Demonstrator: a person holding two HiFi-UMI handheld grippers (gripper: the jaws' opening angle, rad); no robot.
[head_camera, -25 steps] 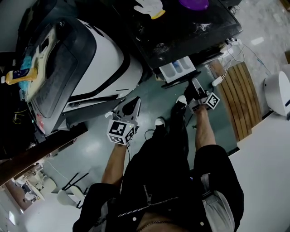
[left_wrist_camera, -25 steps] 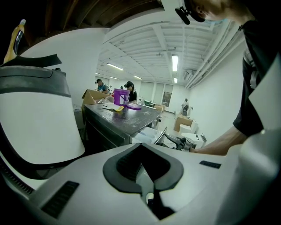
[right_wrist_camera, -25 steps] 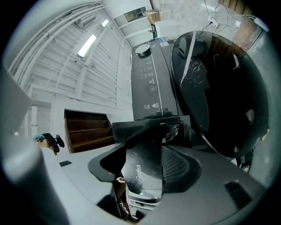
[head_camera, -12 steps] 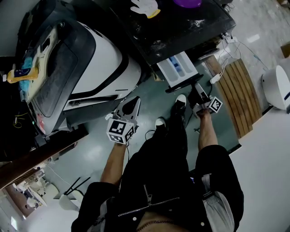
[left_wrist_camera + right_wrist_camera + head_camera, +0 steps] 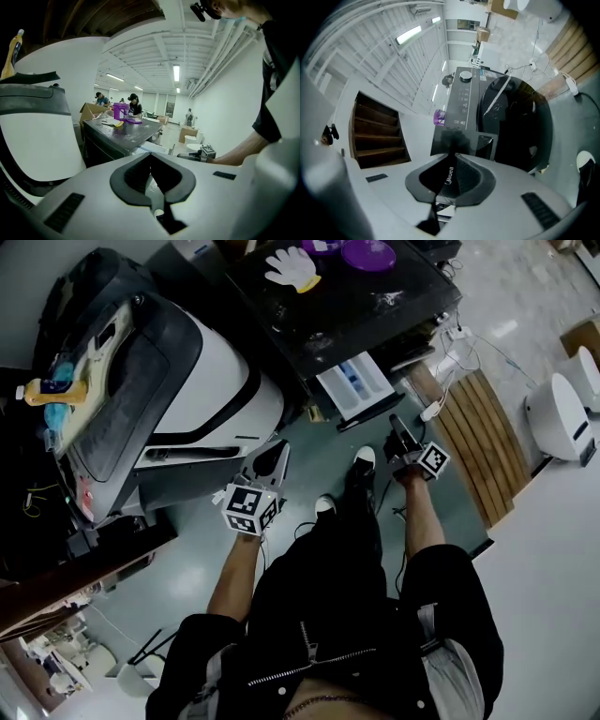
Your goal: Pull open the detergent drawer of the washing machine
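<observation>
Above the grey-green floor, the washing machine's detergent drawer stands pulled out. Your right gripper's jaws are closing, empty, by its front. Your left gripper is clenched, empty.

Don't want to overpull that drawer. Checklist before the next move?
1. Detergent drawer out of the washing machine: ok, compartments exposed.
2. Right claw on the drawer front: ok, closing with the drawer's printed front inside it.
3. Grip firm: cannot tell.
4. Drawer at its end stop: cannot tell.
5. Left claw out of the way: ok, shut, empty, off to the drawer's left in the head view.
</observation>
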